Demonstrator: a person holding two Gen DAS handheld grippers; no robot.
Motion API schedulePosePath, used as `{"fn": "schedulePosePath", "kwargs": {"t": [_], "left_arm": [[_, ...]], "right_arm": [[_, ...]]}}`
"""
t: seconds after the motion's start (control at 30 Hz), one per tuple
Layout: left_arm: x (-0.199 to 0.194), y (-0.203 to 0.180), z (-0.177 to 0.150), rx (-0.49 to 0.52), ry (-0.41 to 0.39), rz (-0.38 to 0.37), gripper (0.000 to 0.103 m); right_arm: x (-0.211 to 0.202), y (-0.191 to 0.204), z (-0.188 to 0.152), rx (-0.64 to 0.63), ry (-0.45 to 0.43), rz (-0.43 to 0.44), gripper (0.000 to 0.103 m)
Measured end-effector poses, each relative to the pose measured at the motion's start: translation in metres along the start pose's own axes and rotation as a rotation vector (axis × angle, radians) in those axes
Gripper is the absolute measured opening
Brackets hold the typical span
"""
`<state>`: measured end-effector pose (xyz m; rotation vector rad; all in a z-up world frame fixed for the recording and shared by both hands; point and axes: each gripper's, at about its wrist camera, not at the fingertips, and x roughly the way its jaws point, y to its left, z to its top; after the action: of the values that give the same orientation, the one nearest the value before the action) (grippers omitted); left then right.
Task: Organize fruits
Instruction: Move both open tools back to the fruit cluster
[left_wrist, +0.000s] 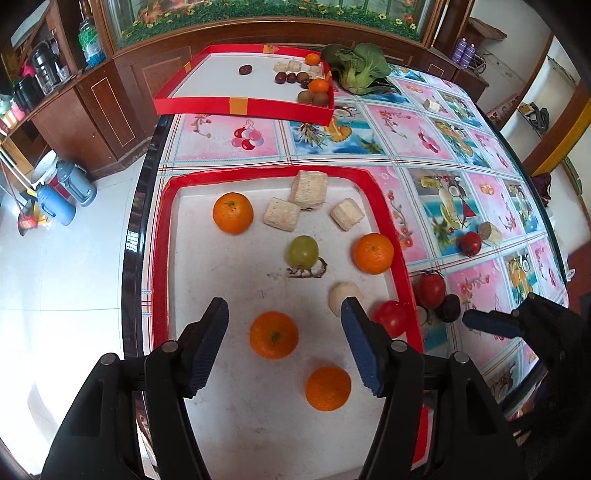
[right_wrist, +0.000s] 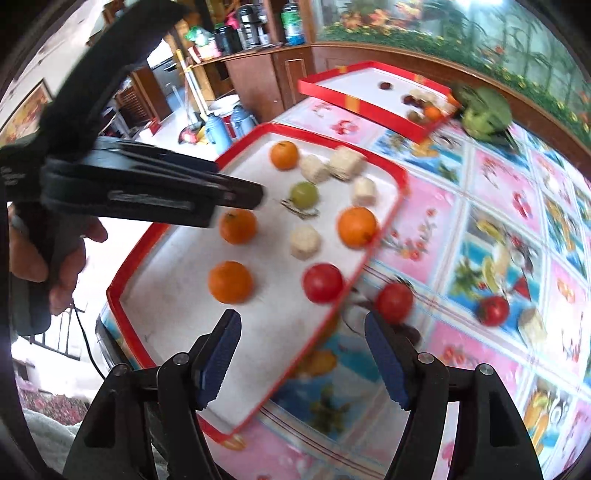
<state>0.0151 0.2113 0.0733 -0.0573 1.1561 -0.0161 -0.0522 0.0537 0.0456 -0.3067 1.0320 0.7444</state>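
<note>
A white tray with a red rim (left_wrist: 162, 221) (right_wrist: 391, 218) holds several oranges, a green grape (left_wrist: 303, 251) (right_wrist: 304, 194), pale cut chunks (left_wrist: 308, 189) and a red tomato (left_wrist: 390, 317) (right_wrist: 322, 282). My left gripper (left_wrist: 284, 314) hangs open above the tray, and an orange (left_wrist: 274, 335) lies on the tray below the gap between its fingers, untouched. My right gripper (right_wrist: 302, 325) is open and empty over the tray's right rim. Beyond that rim, two tomatoes (right_wrist: 394, 302) (right_wrist: 493, 310) rest on the tablecloth.
A second red tray (left_wrist: 243, 107) (right_wrist: 354, 99) at the table's far end holds small fruits. A leafy green vegetable (left_wrist: 360, 68) (right_wrist: 484, 110) lies beside it. A dark fruit (left_wrist: 448, 308) sits by the tomatoes. The table's left edge drops to a tiled floor with blue flasks (left_wrist: 66, 195).
</note>
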Motion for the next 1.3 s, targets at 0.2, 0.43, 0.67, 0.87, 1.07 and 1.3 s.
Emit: {"fn": "schedulePosePath", "kwargs": {"t": [0.2,0.43,0.67,0.87,1.07,1.3], "left_arm": [[-0.010,-0.014,-0.009,-0.009,-0.012,-0.030,0.068],[-0.007,-0.042,-0.023,0.008,0.009,-0.078,0.068],[-0.001,-0.081,-0.028,0.046,0.042,-0.151,0.068],[0.005,-0.113,-0.029,0.037,0.082,-0.243,0.068],[0.017,-0.131,-0.026,0.007,0.128,-0.282,0.067],[0.038,-0.147,-0.016,0.006,0.174,-0.240,0.067]], "right_arm": [[-0.015,-0.029,-0.023,0.081,-0.003,-0.023,0.071],[-0.032,-0.071,-0.051,0.227,-0.003,-0.063,0.071],[-0.045,-0.111,-0.075,0.357,-0.005,-0.114,0.071],[-0.056,-0.135,-0.086,0.417,-0.021,-0.151,0.071],[-0.059,-0.154,-0.092,0.440,-0.022,-0.168,0.072],[-0.054,-0.177,-0.090,0.418,0.005,-0.168,0.072]]}}
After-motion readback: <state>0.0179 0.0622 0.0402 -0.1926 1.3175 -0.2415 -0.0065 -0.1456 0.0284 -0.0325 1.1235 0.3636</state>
